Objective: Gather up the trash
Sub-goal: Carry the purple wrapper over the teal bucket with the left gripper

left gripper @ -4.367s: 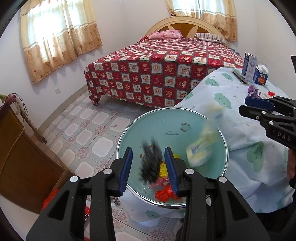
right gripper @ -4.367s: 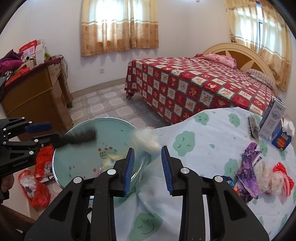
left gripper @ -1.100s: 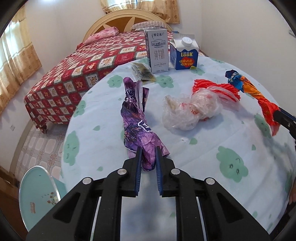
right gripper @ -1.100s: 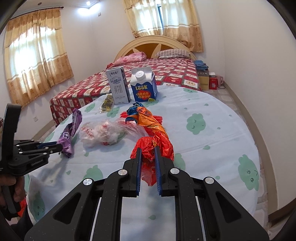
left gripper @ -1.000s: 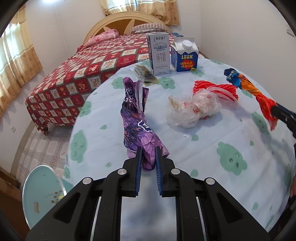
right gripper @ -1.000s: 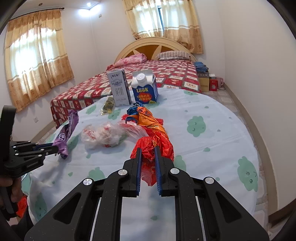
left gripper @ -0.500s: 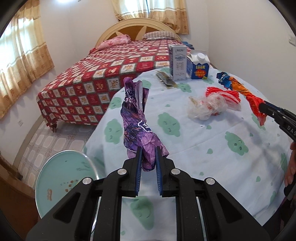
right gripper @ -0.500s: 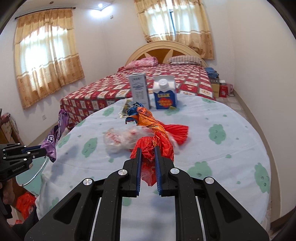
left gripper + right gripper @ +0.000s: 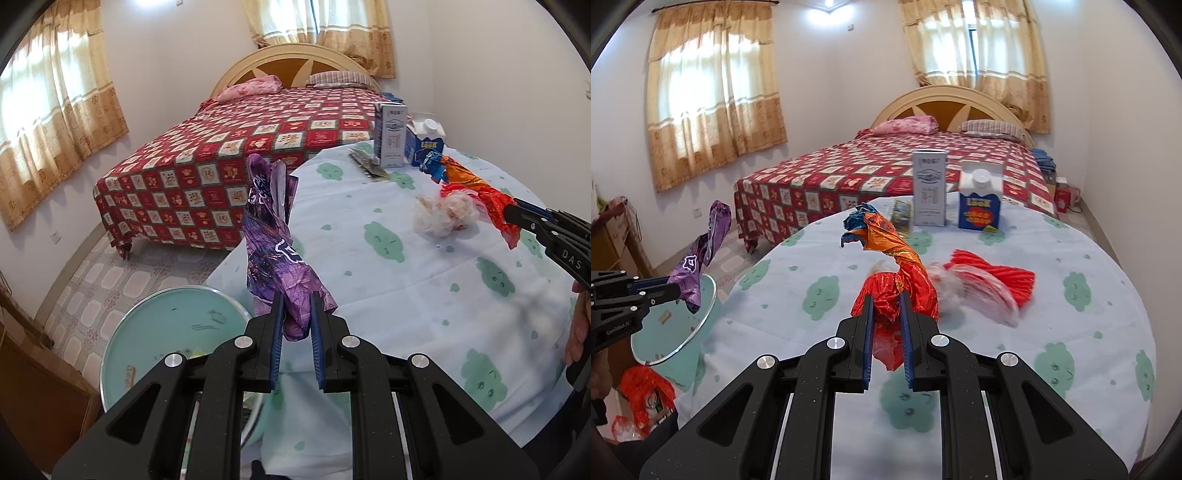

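White walls. Floor (image 9: 110,273) was pale patterned tile. A bed (image 9: 886,173) with a red checked cover and arched wooden headboard (image 9: 953,107) stood against the far wall; pink pillow (image 9: 905,125) and striped pillow (image 9: 991,126) at its head. Two windows with tan curtains (image 9: 713,110) let in daylight. Ceiling light (image 9: 827,3) was on. Brown wooden cabinet (image 9: 613,236) stood at the left.

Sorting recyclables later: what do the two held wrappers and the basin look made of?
Purple wrapper: crinkled glossy plastic film, probably.
Orange-red wrapper: shiny foil-like film, sharp creases.
Basin: smooth teal surface with a bright rim, maybe enamelled metal or plastic.
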The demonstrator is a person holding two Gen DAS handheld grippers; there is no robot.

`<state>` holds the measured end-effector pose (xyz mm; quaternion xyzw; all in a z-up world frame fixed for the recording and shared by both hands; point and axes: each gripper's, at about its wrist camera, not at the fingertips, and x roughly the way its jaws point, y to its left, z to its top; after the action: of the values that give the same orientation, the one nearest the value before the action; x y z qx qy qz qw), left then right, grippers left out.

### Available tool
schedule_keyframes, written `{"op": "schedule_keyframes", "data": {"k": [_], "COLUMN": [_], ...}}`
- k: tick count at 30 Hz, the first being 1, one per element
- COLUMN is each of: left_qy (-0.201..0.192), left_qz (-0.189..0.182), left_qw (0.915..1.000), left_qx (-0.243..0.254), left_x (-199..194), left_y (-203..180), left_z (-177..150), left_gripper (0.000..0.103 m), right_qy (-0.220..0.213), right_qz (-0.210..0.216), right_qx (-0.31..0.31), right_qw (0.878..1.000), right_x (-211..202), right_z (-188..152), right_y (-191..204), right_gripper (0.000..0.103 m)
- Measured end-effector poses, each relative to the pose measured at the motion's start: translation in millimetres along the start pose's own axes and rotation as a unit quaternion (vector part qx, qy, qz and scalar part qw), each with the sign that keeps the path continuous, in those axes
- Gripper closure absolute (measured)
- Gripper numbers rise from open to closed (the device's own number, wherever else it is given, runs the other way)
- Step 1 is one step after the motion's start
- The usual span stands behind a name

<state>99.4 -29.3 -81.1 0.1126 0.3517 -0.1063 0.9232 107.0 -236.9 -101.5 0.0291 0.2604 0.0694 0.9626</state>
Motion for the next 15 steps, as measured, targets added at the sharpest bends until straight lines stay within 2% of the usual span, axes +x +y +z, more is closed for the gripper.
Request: {"op": "schedule_keyframes", "data": {"k": [15], "left_qy": [0.008], "left_qz": [0.024], "left_qw": [0.9994], "left_qx": [-0.021], "left_x": [-6.3], "left_y": [40.2], "left_z": [-22.7], "left_gripper": [0.089], "right_qy": [0.011], "right_qz": [0.021], "right_qx": [-0.046], "right_qw": [0.999], "right_x": [18.8], "right_z": [5.8], "right_y": [52.0], "right_gripper": [0.089]}}
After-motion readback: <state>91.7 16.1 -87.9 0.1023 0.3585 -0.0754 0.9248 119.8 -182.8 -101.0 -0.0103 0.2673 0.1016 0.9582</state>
